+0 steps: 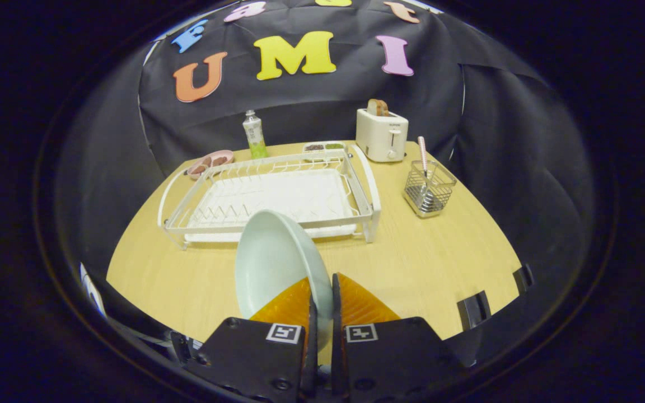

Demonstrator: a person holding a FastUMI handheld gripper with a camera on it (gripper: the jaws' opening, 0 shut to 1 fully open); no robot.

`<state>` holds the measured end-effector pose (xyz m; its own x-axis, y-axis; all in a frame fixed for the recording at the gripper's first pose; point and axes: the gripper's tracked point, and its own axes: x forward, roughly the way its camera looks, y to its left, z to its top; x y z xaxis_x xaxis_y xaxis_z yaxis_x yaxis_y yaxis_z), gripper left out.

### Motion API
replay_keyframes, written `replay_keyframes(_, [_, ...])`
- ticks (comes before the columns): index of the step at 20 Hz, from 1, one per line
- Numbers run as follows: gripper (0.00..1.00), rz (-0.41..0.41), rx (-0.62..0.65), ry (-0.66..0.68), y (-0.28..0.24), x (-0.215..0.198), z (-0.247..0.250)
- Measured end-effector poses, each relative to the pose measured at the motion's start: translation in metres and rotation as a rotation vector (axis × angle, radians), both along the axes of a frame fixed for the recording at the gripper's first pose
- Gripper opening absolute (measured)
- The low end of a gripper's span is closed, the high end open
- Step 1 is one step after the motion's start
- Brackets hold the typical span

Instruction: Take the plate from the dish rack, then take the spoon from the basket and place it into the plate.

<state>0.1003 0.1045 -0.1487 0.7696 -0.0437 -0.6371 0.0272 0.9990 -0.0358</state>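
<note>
1. We see the gripper (322, 299) with its two fingers drawn nearly together, clamped on the rim of the plate (275, 263); one finger sits on each side of the rim.
2. The plate is pale, held on edge and tilted, its hollow face turned to the left. It stands clear of the dish rack (269, 193), in front of the rack's near rail and above the wooden table (423, 263).
3. The dish rack is white wire over a white drip tray, lying beyond the fingers in the middle of the table. We see no dishes standing in its slots.
4. The basket (428, 189), a small wire caddy, stands to the right of the rack, apart from it. The spoon (423, 159) stands upright in it, its pale pink handle sticking out above the rim.
5. Behind the basket, near the table's far edge, sits a white toaster (381, 134) with a slice of bread (378, 107) poking out of the top.
6. At the back, behind the rack: a bottle (254, 134) with a green label, a pink dish (209, 163) to its left, and a small divided tray (322, 147) to its right. We cannot tell what the dish and tray hold.
</note>
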Motion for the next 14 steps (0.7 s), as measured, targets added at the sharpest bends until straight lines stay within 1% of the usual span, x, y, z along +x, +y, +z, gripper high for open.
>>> replay_keyframes(3, [0.16,0.000,0.077,-0.020,-0.012,-0.003,-0.019])
replay_keyframes(6, [0.17,0.004,0.139,0.010,-0.027,0.002,-0.045])
replay_keyframes(9, [0.18,0.004,0.218,0.042,-0.034,0.004,-0.059])
replay_keyframes(11, [0.19,0.019,0.233,0.052,-0.034,0.006,-0.067])
replay_keyframes(14, [0.23,0.026,0.241,0.066,-0.040,0.014,-0.078])
